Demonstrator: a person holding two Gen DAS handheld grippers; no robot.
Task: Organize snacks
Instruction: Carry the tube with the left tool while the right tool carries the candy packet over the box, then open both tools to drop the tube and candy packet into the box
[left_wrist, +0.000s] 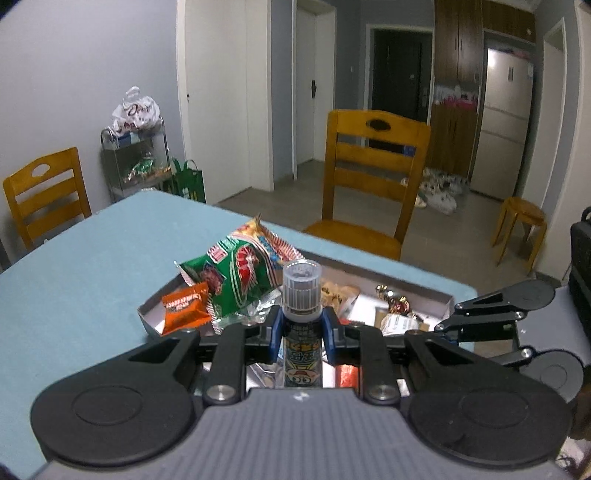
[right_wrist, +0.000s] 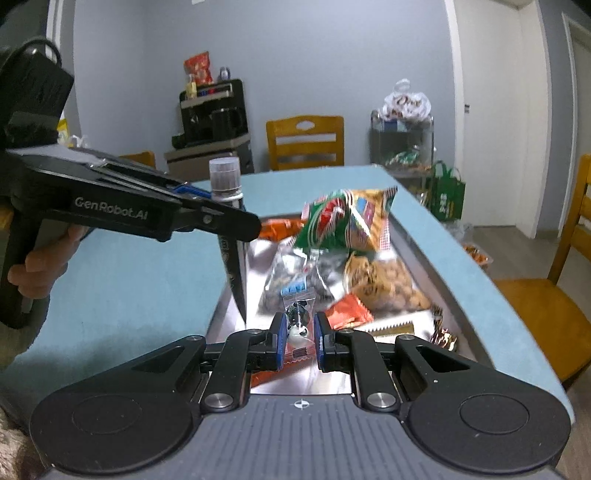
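Note:
My left gripper (left_wrist: 302, 332) is shut on an upright dark bottle (left_wrist: 301, 291) with a clear ribbed cap and a cartoon label. In the right wrist view the bottle (right_wrist: 225, 177) hangs over the left side of an open shallow box (right_wrist: 443, 266). The box (left_wrist: 406, 277) sits on the teal table and holds a green snack bag (left_wrist: 236, 273), an orange packet (left_wrist: 184, 306) and a bag of nuts (right_wrist: 388, 284). My right gripper (right_wrist: 299, 334) is shut on a small clear packet (right_wrist: 297, 325) with a black-and-white sweet, low over the box's near end.
Wooden chairs (left_wrist: 369, 177) stand around the teal table (left_wrist: 92, 258), and a wooden stool (left_wrist: 521, 221) is on the floor. A wire cart (left_wrist: 136, 162) with bags and a green tote (left_wrist: 188, 181) stand by the wall. A black machine (right_wrist: 214, 114) sits on a side cabinet.

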